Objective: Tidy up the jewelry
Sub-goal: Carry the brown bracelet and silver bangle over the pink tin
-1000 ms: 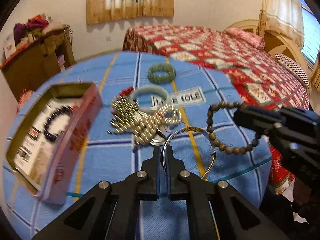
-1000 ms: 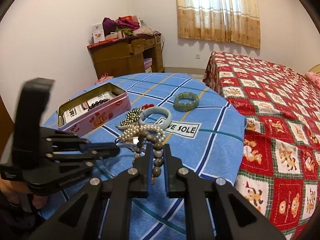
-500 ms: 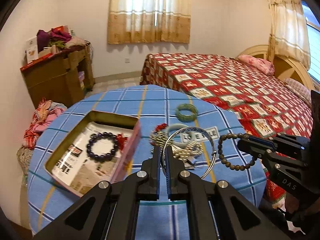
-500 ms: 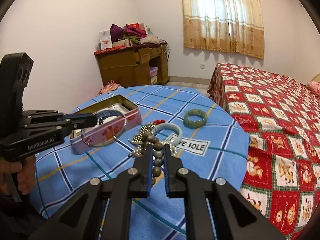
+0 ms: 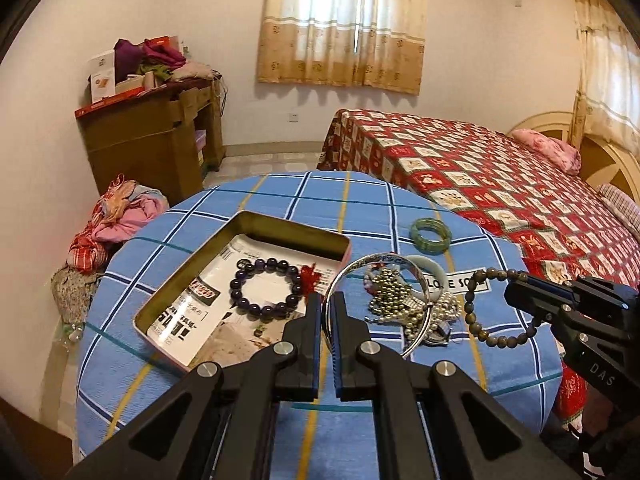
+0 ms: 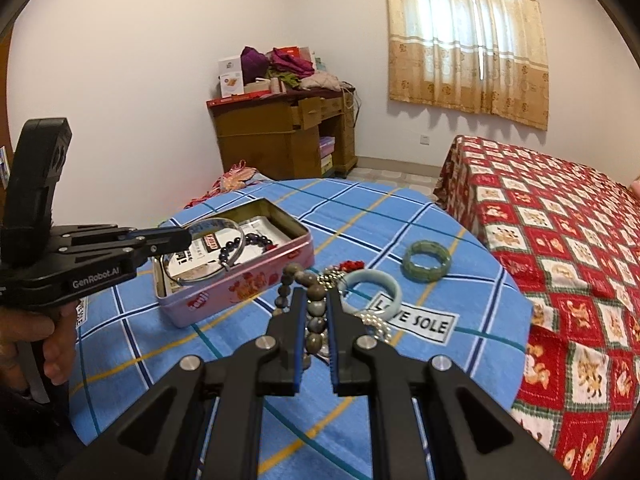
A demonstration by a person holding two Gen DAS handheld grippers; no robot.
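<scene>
Progress at mid-task, as we read it. Our left gripper [image 5: 329, 312] is clenched on a silver bangle [image 5: 362, 266], carried in the air; in the right wrist view the bangle [image 6: 224, 252] hangs over the open tin [image 6: 240, 292], above its inside, not yet set down. Our right gripper [image 6: 317, 312] grasps a brown bead bracelet [image 6: 314, 300], also lifted; in the left wrist view the bracelet [image 5: 476, 320] hangs beside the heap, well apart from the tin [image 5: 180, 284].

Done so far: one dark purple bead bracelet [image 5: 264, 288] lies inside the tin on its printed liner.

Left to do, by our judgement: release the bangle into the tin, bring the brown bracelet across, then collect what remains on the table [image 5: 280, 196]. That remainder comprises a heap of pearl and metal-bead strands [image 5: 400, 300], a pale jade bangle [image 6: 374, 292] touching the heap, and a green jade bangle [image 6: 426, 260] lying apart, farther toward the bed [image 6: 560, 220].
</scene>
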